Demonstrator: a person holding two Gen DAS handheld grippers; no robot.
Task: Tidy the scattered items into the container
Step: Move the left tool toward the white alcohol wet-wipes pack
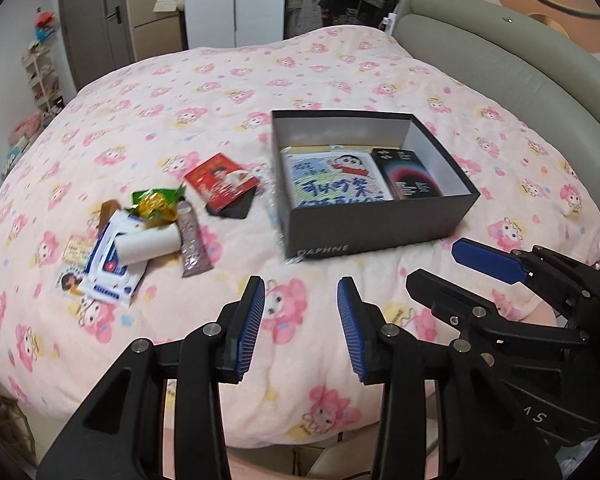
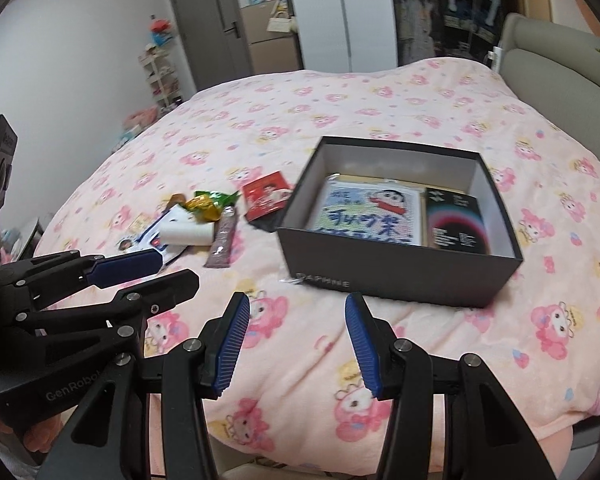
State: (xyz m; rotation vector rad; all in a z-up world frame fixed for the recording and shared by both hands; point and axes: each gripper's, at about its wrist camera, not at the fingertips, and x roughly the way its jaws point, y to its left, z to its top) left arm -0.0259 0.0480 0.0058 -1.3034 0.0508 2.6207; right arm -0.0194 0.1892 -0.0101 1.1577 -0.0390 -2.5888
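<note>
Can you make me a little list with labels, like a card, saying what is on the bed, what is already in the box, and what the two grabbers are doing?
place: pink cartoon blanket on a bed
container: dark open box
in the box: cartoon picture pack, black carton
still outside, left of the box: red packet, green and gold wrapper, white roll, wipes pack, brown tube
left gripper: open, holding nothing, above the blanket
right gripper: open, holding nothing, above the blanket
</note>
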